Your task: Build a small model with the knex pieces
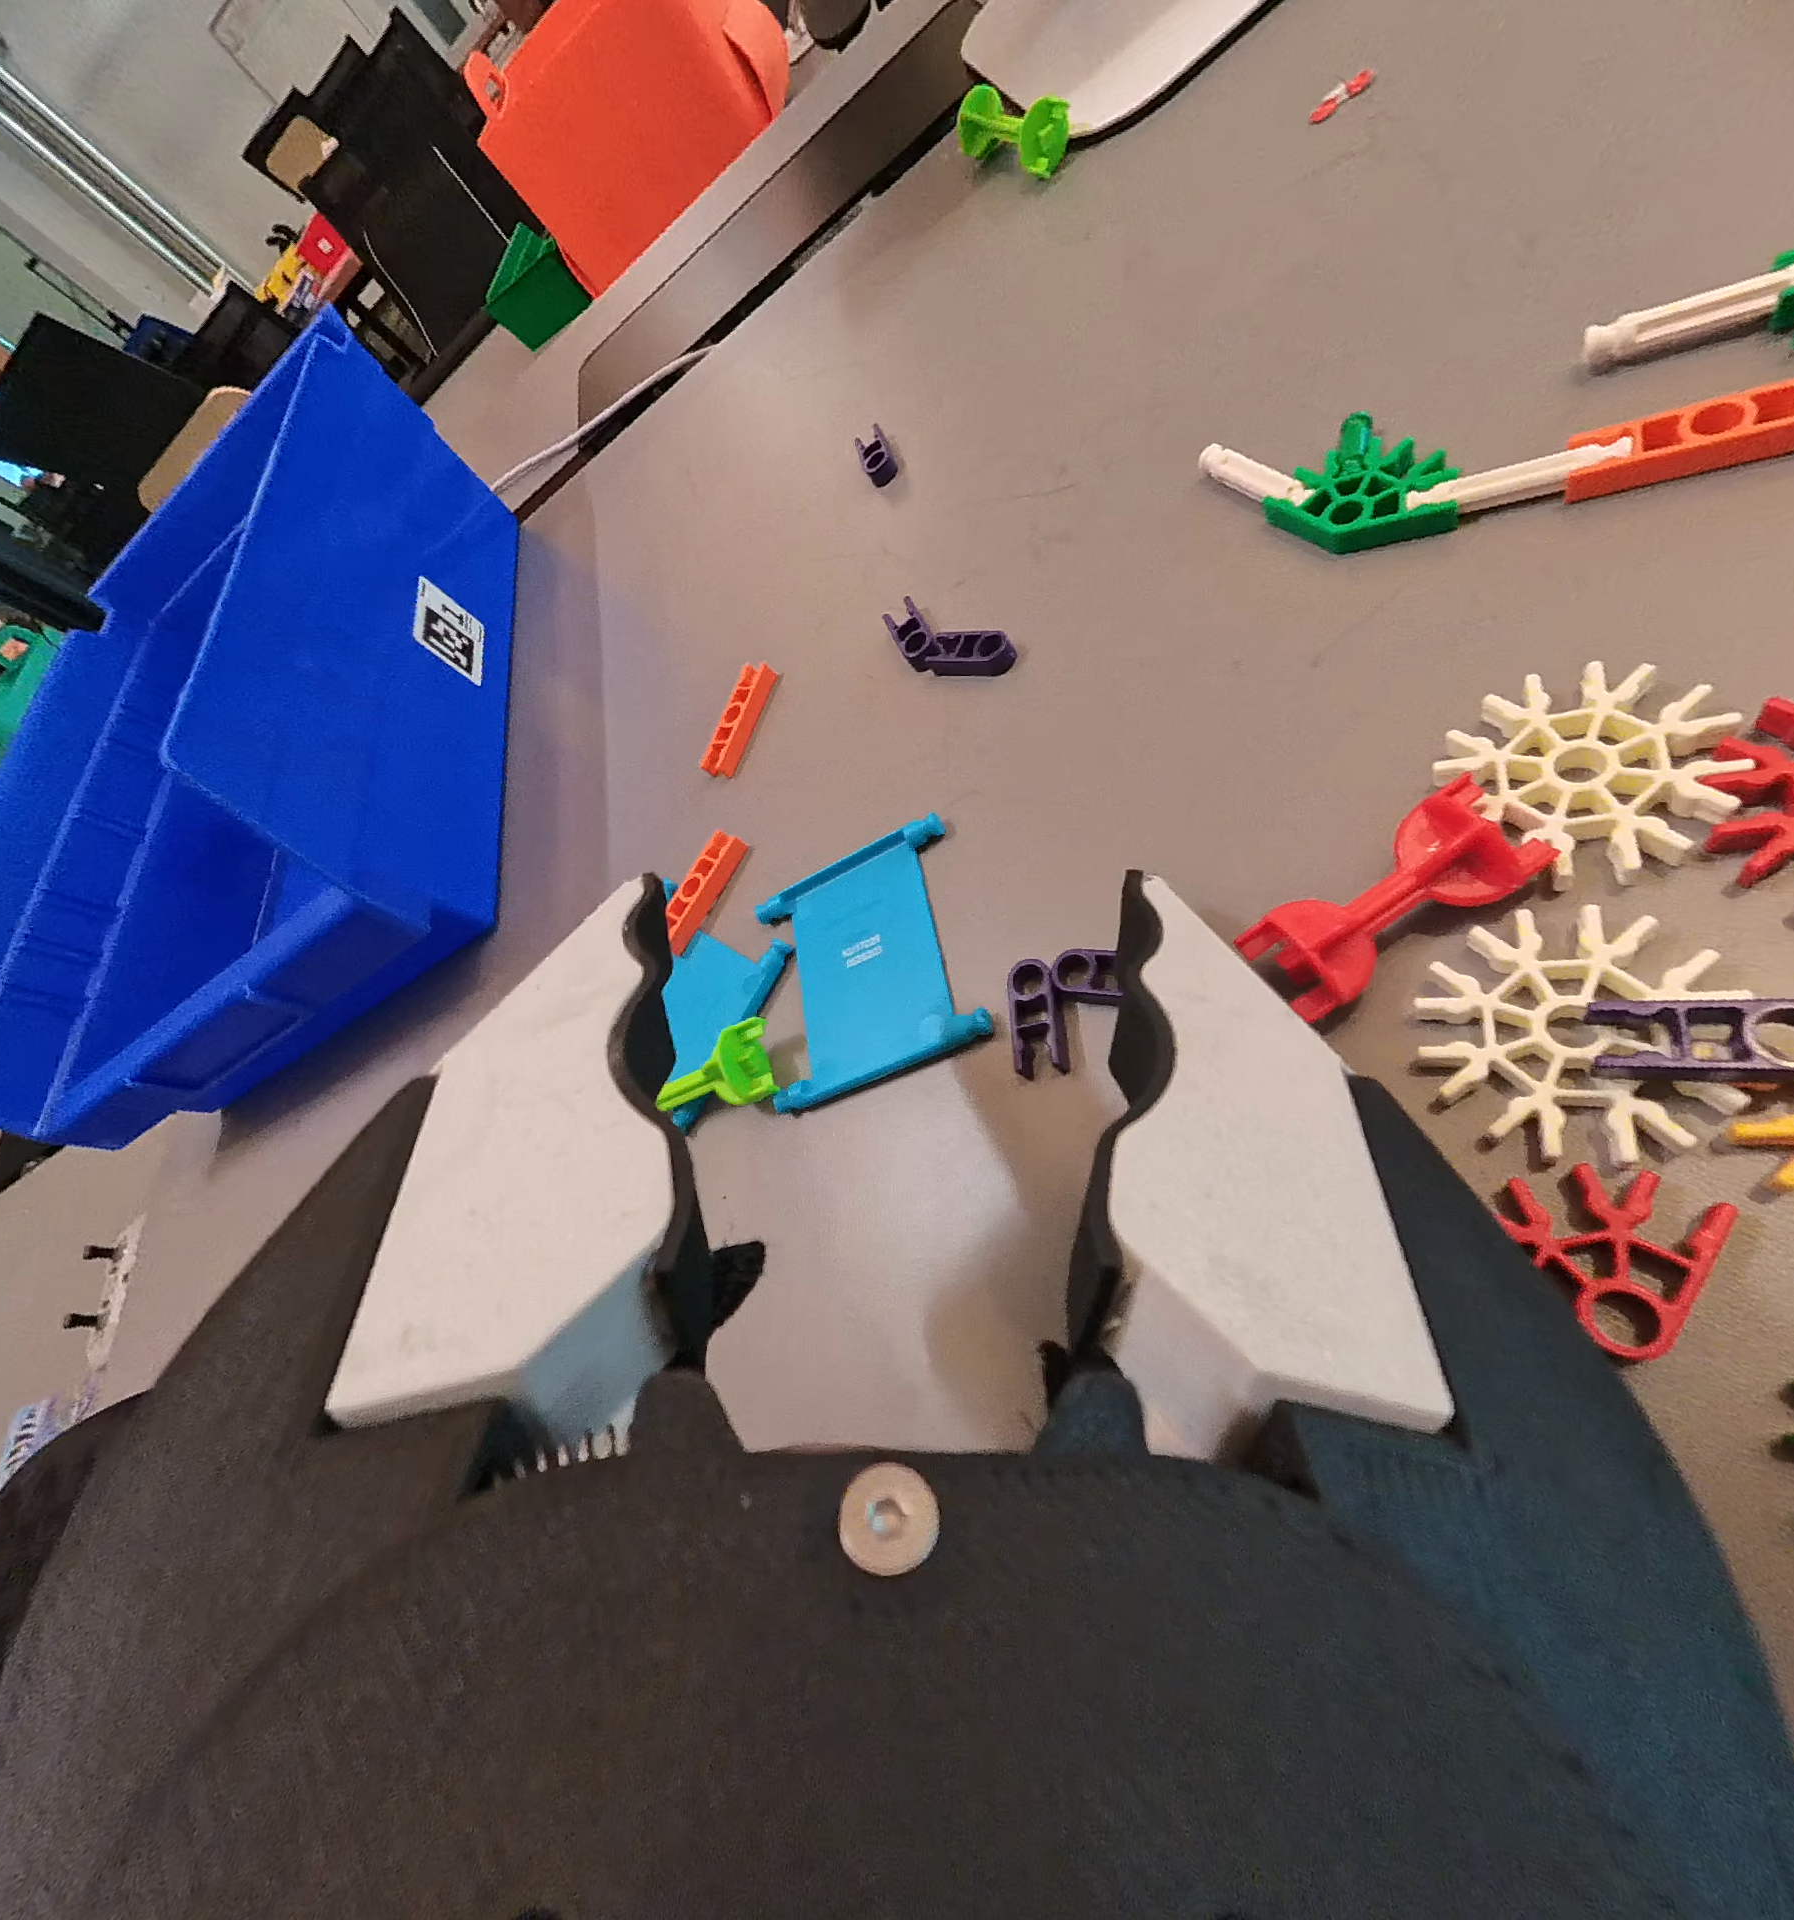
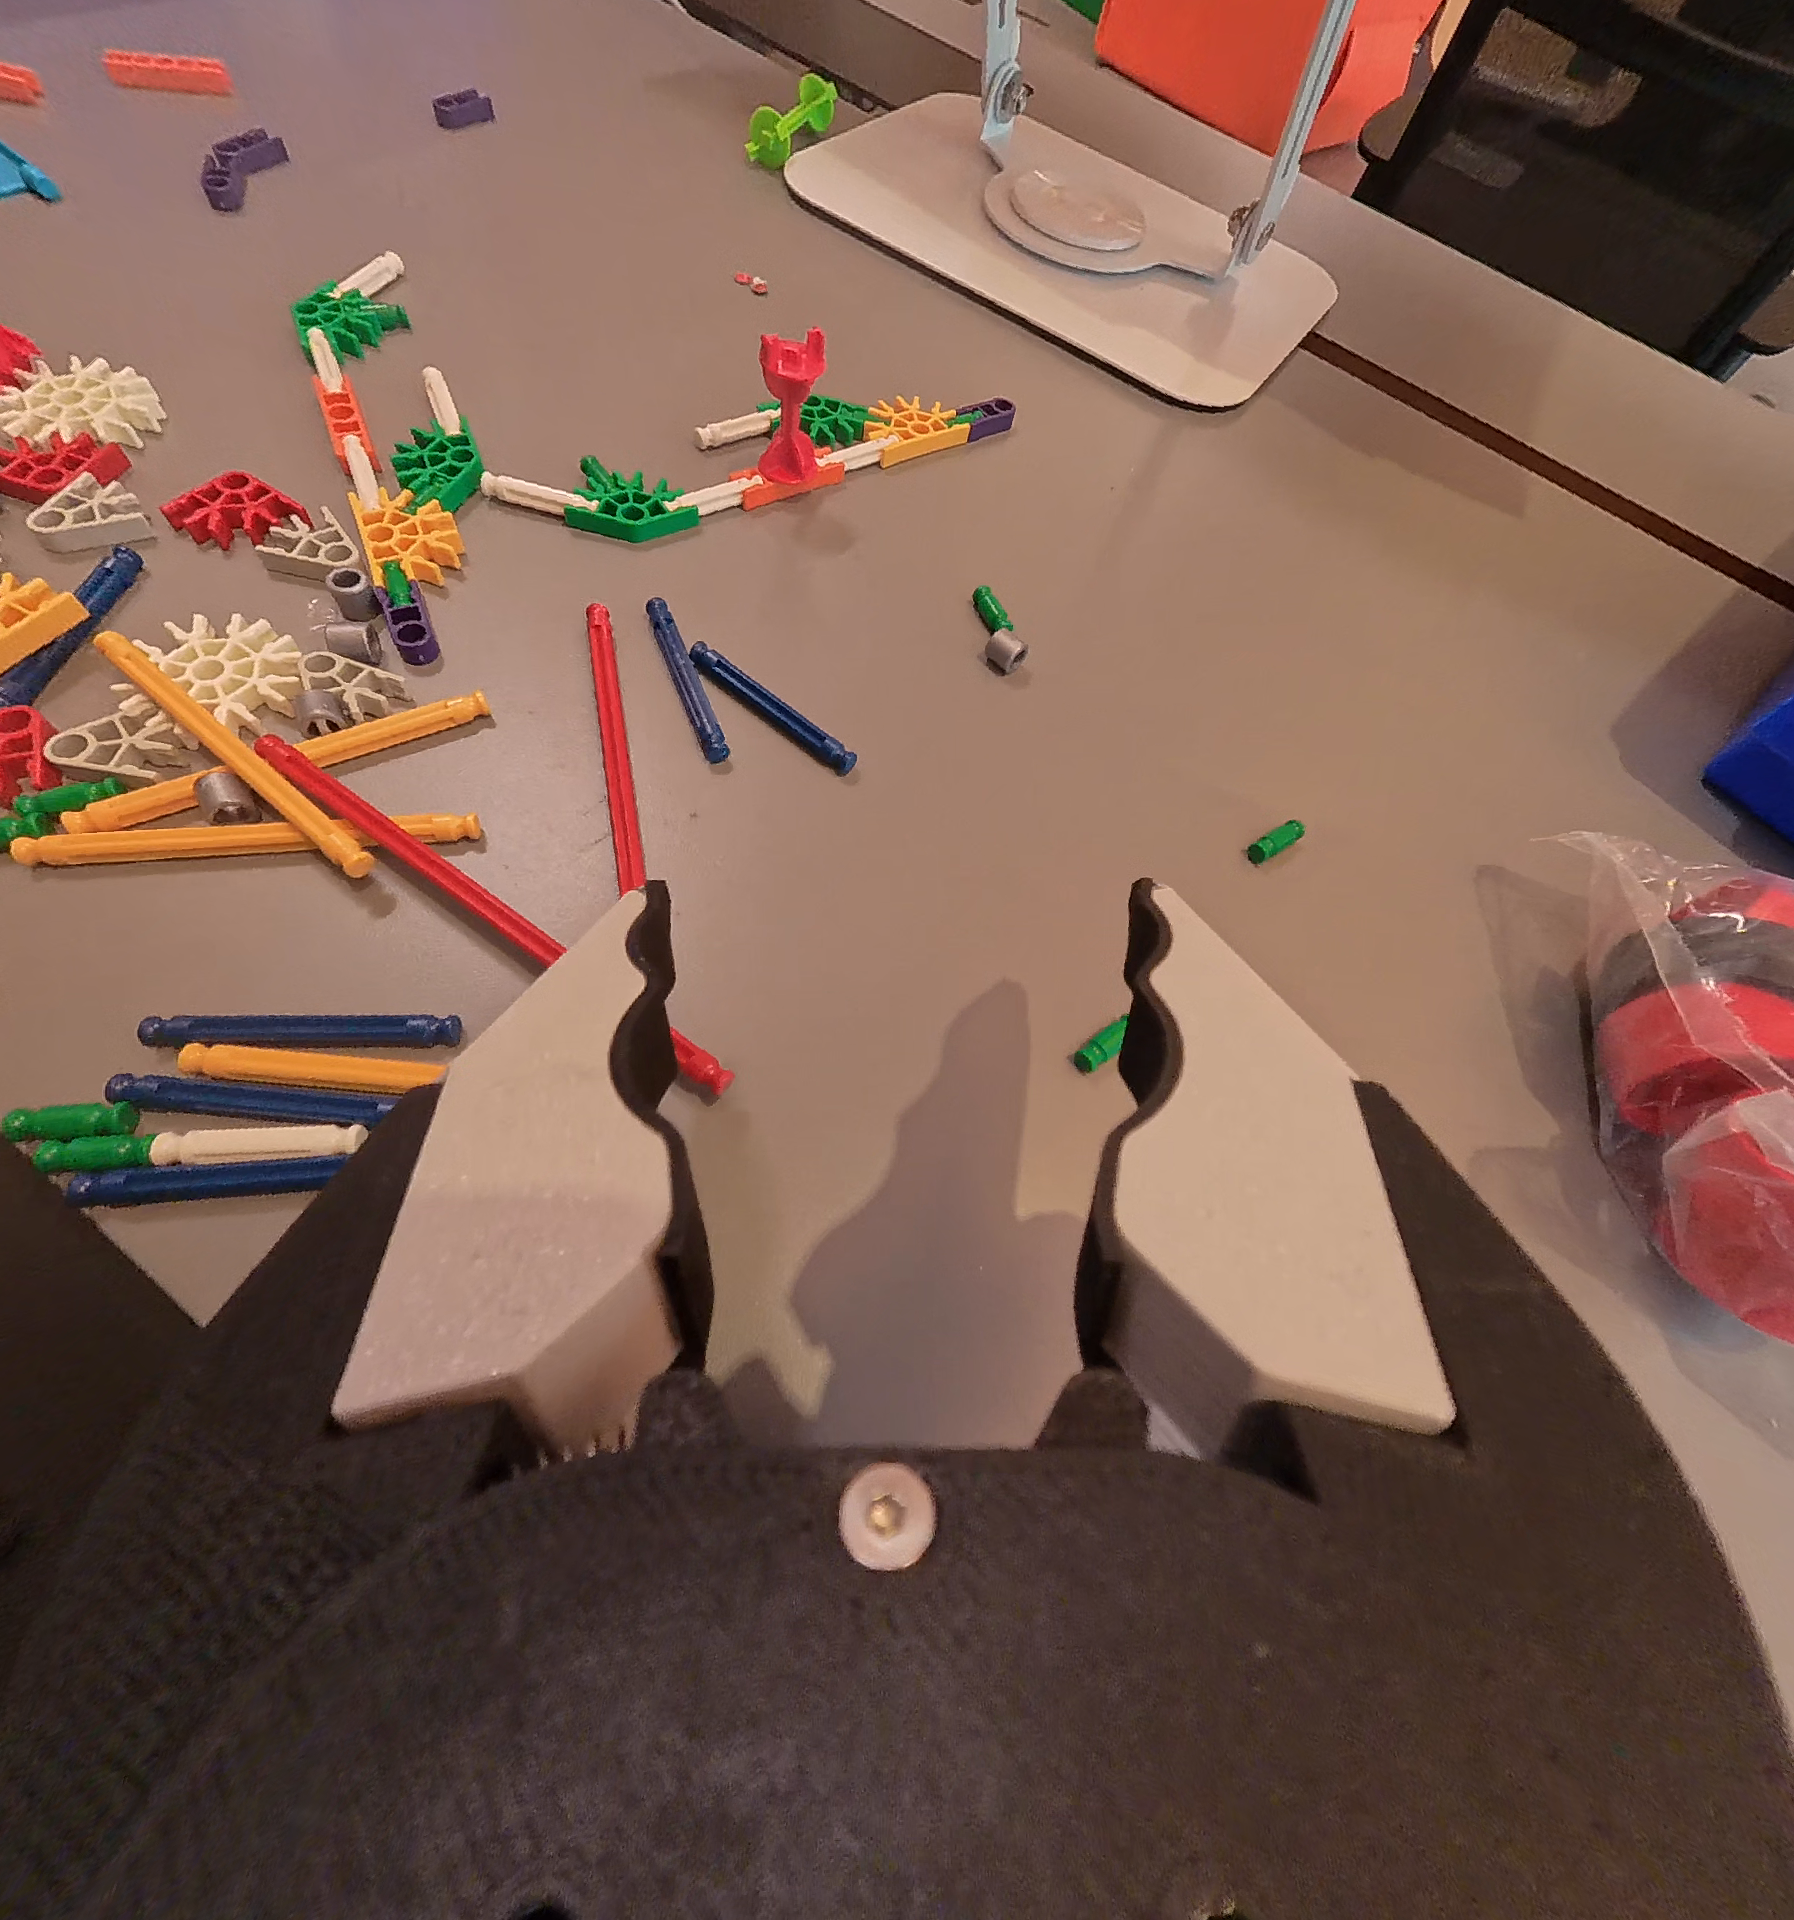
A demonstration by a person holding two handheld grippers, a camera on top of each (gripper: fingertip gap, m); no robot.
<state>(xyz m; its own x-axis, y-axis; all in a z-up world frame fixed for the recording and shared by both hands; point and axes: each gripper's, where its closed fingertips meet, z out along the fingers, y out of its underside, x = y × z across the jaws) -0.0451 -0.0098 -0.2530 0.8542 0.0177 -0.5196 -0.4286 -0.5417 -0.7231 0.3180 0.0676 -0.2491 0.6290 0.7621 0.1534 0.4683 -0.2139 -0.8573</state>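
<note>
Right now both tools gape wide, nothing held. Left tool (image 1: pixel 888 899) hovers over grey worktop (image 1: pixel 1080 343) w/ a light-blue panel (image 1: pixel 872 966) lying between its fingers, a lime-green clip (image 1: pixel 721 1075) just beside the left finger, a purple connector (image 1: pixel 1049 997) near the right finger. Blue bin (image 1: pixel 249 748) sits off to the left; white snowflake connectors (image 1: pixel 1589 769) & red pieces to the right. Right tool (image 2: pixel 893 904) hangs above bare worktop; long red rod (image 2: pixel 477 883) runs under its left finger, small green rod (image 2: pixel 1099 1044) next to the right finger. Clear bag of red parts (image 2: pixel 1745 1101) at right, rod pile at left
</note>
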